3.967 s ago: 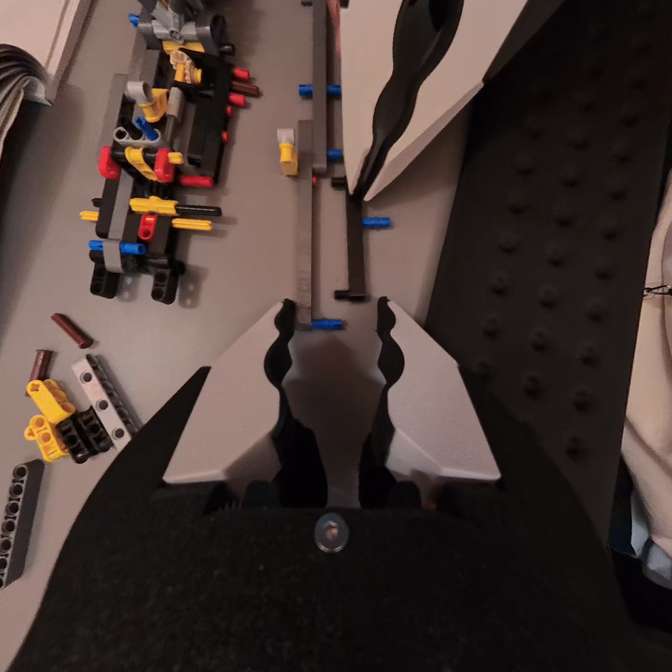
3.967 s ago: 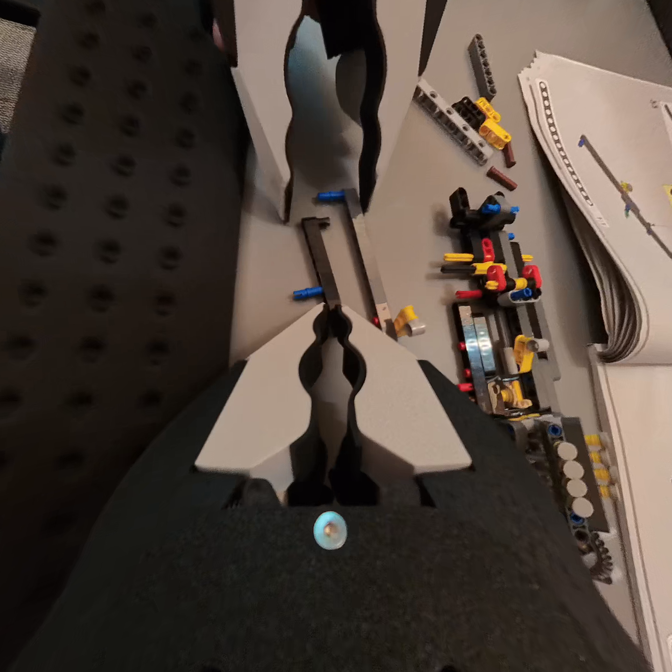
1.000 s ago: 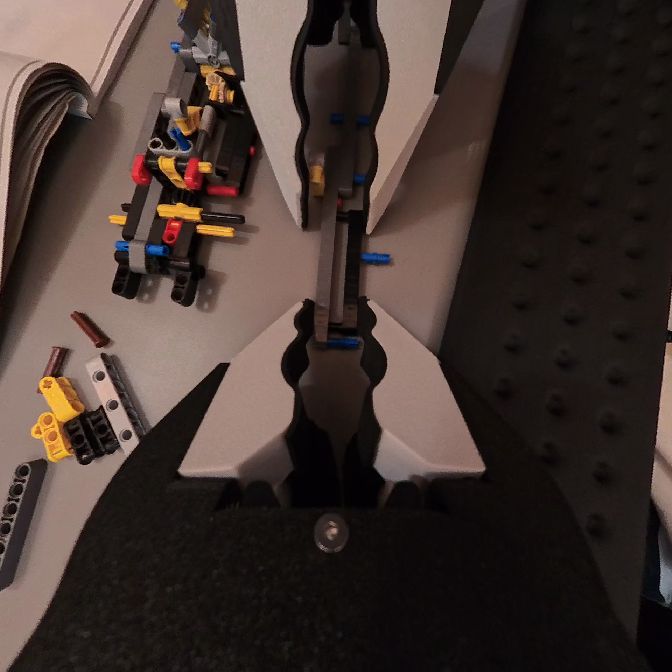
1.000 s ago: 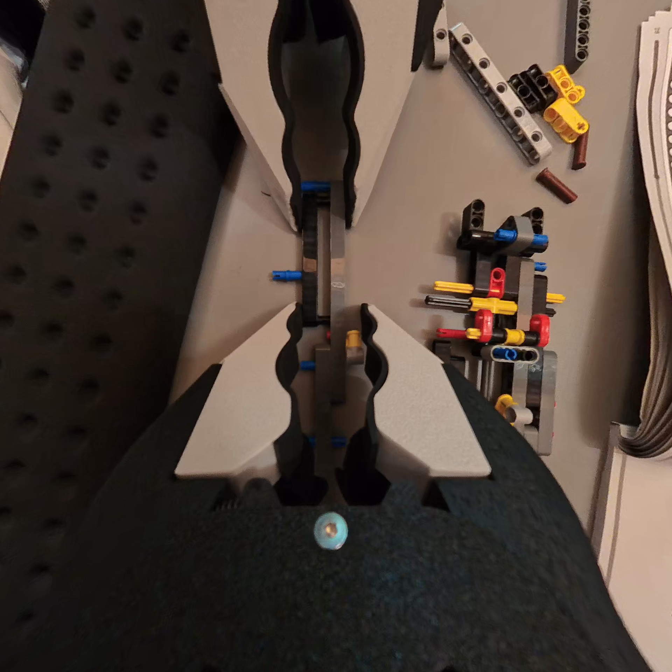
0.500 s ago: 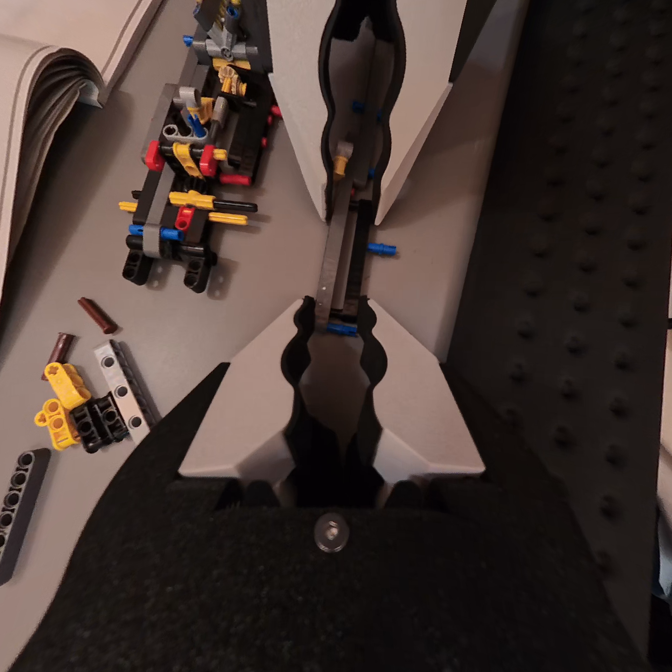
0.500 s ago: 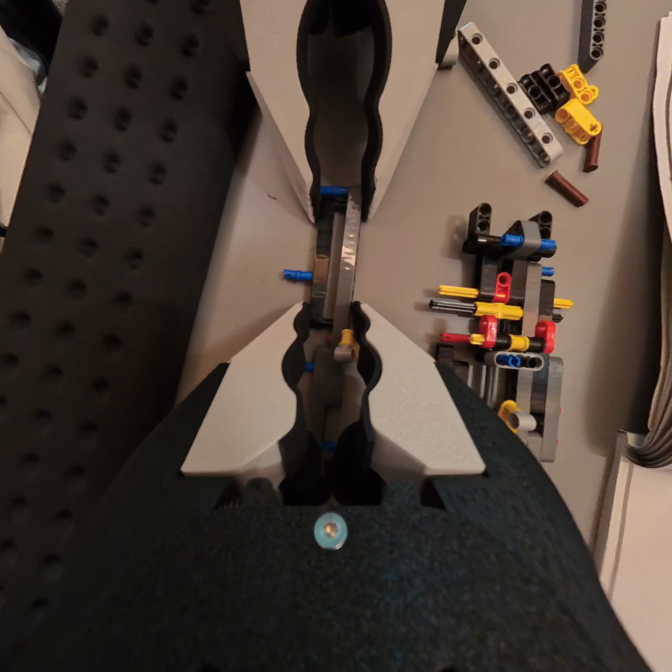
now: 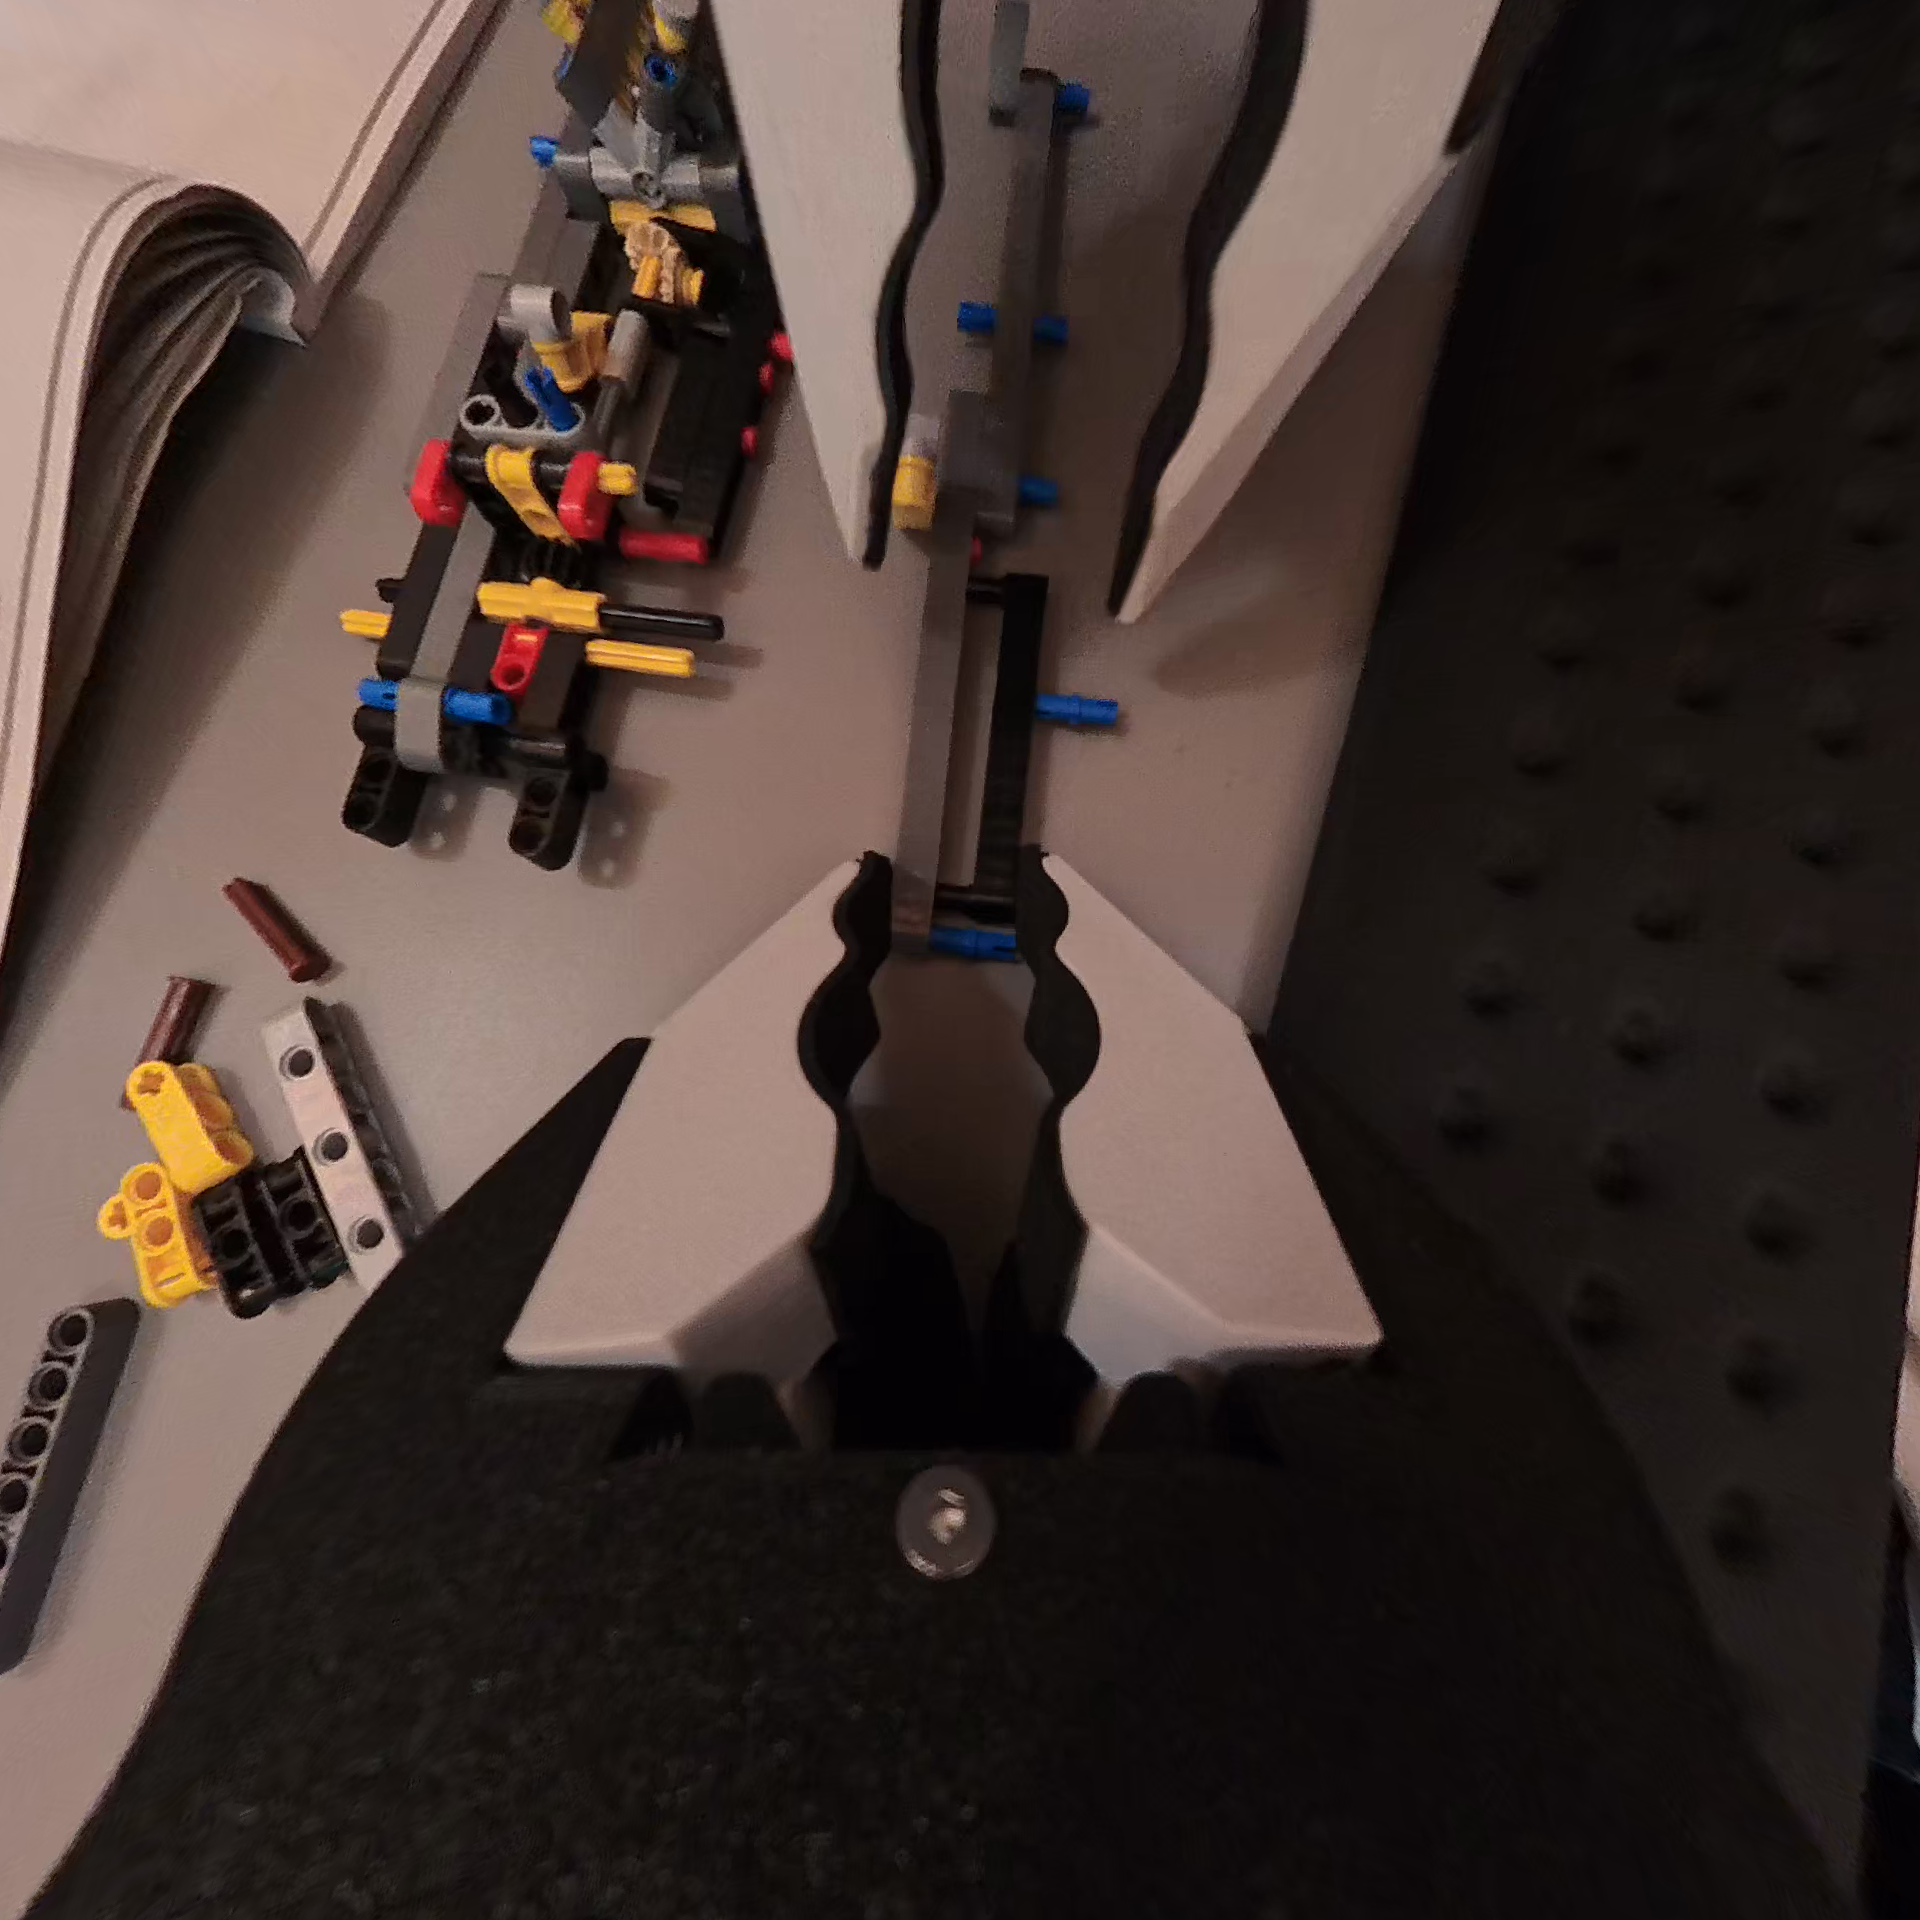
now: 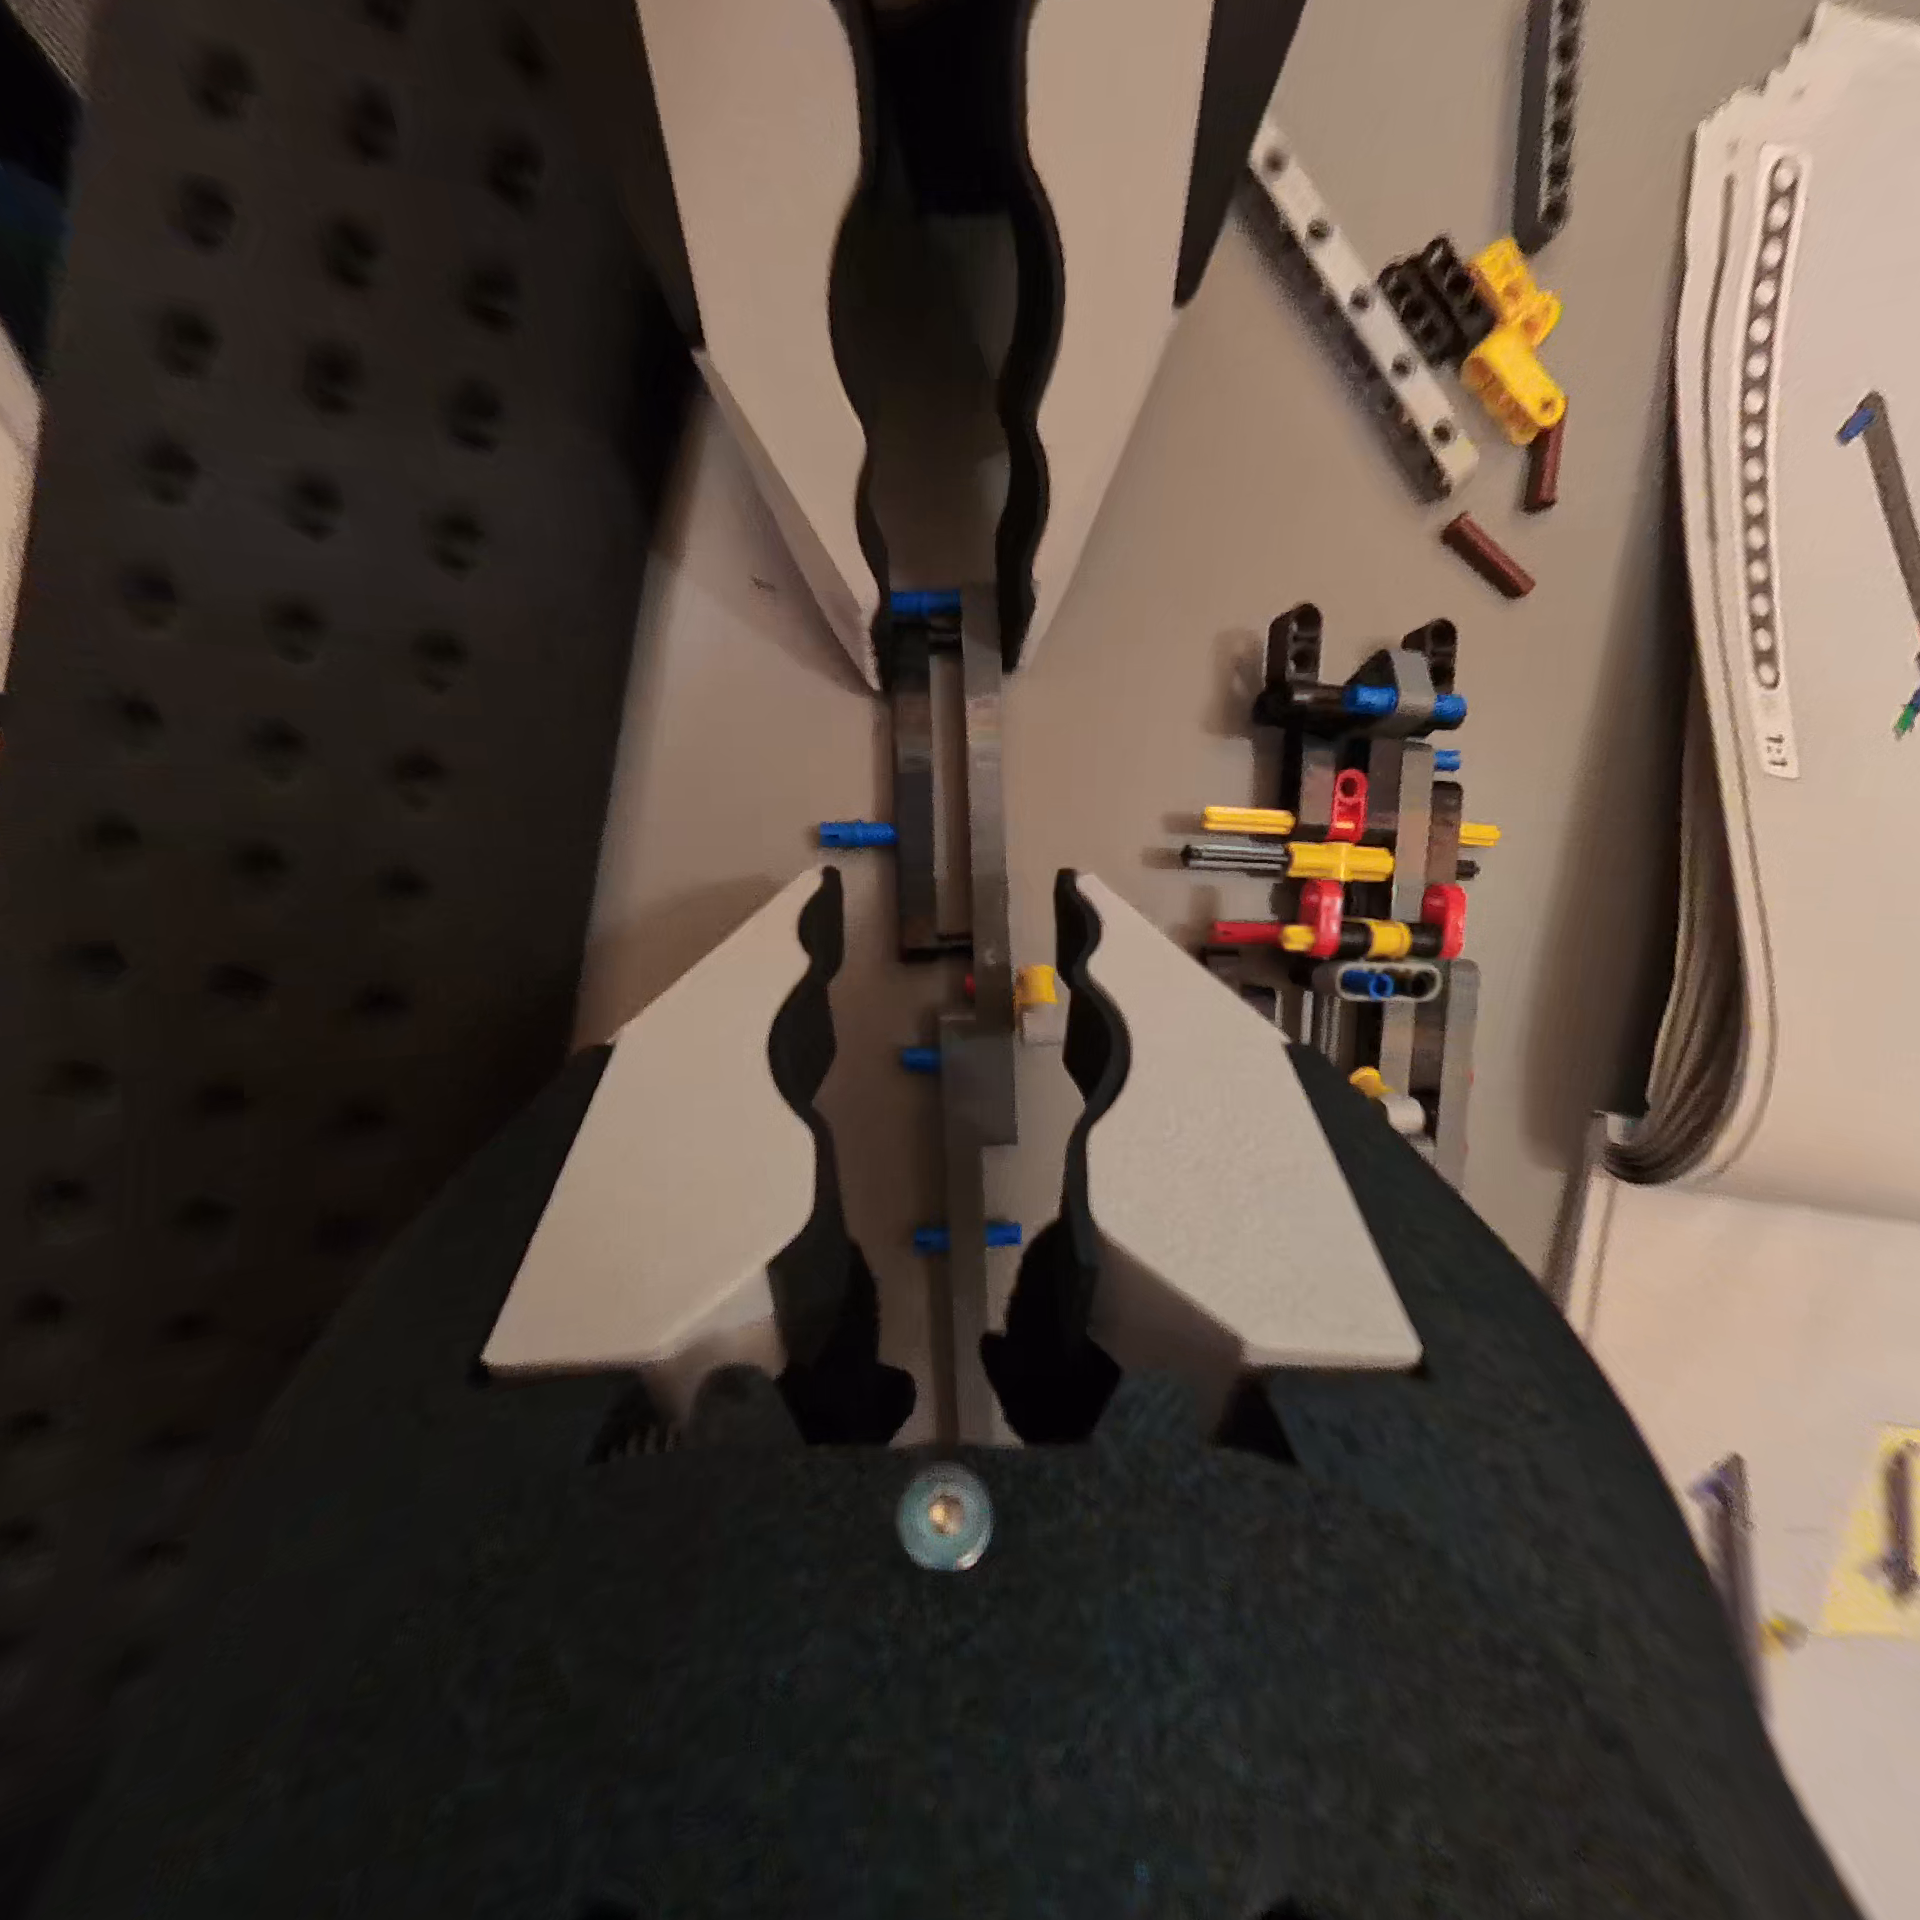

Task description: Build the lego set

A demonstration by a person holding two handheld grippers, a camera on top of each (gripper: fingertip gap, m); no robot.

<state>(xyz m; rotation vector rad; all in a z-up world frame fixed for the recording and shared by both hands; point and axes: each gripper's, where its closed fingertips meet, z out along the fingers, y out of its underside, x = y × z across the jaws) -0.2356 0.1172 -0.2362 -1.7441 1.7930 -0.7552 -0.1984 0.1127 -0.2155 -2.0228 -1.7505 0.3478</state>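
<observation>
Grey tabletop (image 7: 260, 852): smooth and matte; black perforated mat (image 7: 1662, 935) along the left gripper's right side.
Left gripper (image 7: 954, 862): white wedge fingers with wavy black pads, closed on the near end of the long beam assembly (image 7: 971, 727), at the blue pin (image 7: 971, 942).
Beam assembly: two slim parallel beams, grey and black, pinned in blue, lying flat; long axis runs straight between the two grippers; one blue pin sticks out toward the mat.
Right gripper (image 8: 940, 883): jaws spread apart, straddling the far end of the assembly (image 8: 951, 790) without touching; yellow connector (image 8: 1034, 984) sits just inside one finger.
Beside, near: light grey holed beam (image 7: 332, 1143), yellow and black connectors (image 7: 197, 1195), two brown pins, dark grey beam (image 7: 52, 1444), all loose.
Beside, farther: blocky chassis build (image 7: 520, 582), black with red, yellow and blue parts, roughly parallel to the assembly, well clear of it.
Far: open instruction booklet (image 7: 135, 270), curled pages.
</observation>
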